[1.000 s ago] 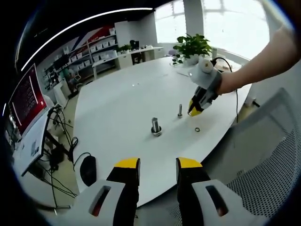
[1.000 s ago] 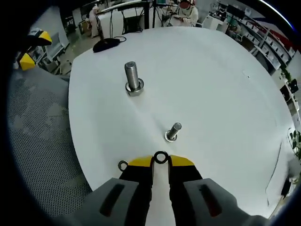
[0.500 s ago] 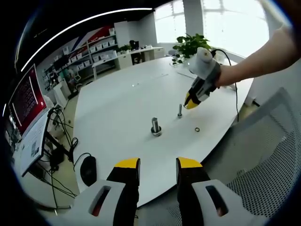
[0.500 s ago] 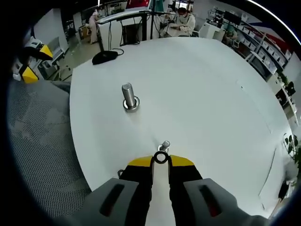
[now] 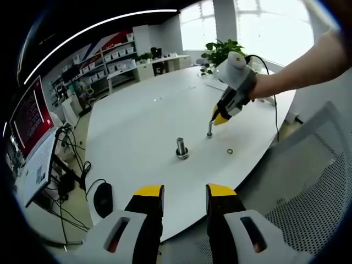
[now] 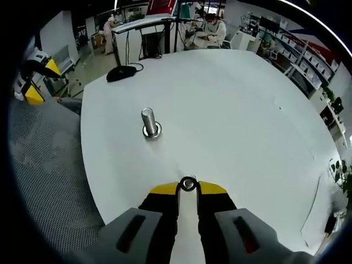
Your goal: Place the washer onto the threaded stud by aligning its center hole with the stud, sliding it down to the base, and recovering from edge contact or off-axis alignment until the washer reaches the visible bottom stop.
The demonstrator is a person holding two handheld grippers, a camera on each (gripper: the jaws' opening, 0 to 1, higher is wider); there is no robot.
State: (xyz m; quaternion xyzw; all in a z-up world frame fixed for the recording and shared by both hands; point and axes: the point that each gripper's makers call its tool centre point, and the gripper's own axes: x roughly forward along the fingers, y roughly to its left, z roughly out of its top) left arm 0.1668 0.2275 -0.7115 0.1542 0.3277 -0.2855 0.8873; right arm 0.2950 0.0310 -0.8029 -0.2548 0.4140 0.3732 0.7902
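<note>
**Washer pinched in right gripper, held over the small stud**

Left gripper view, left to right: red monitor (image 5: 30,118) on a desk at the far left, cables below it. Black mouse-like object (image 5: 103,199) on the near corner of the white table (image 5: 137,126). Left gripper (image 5: 185,192) rises from the bottom edge, off the table, yellow-tipped jaws apart with a plain gap, nothing between them. Mid-table stands a larger bolt (image 5: 182,148) upright on its nut base. Just right of it and further back, the small threaded stud (image 5: 209,130), upright. Right gripper (image 5: 218,119) comes in from the right on a person's arm (image 5: 300,69), yellow tips directly over the stud's top; contact too small to tell. A spare washer (image 5: 230,150) lies flat on the table, near the stud, toward the table edge. Potted plant (image 5: 223,54) at the far end. Mesh chair back (image 5: 308,203) at lower right.

Right gripper view, left to right: left gripper (image 6: 36,77) at far left edge, over the mesh chair (image 6: 49,181). Larger bolt (image 6: 149,122) upright mid-table, well apart from the tips. Right gripper (image 6: 188,189) jaws narrow, pinching the washer (image 6: 188,183) at its rim, hole facing the camera. The stud is hidden behind the washer and tips; can't tell whether the washer is on it yet.
</note>
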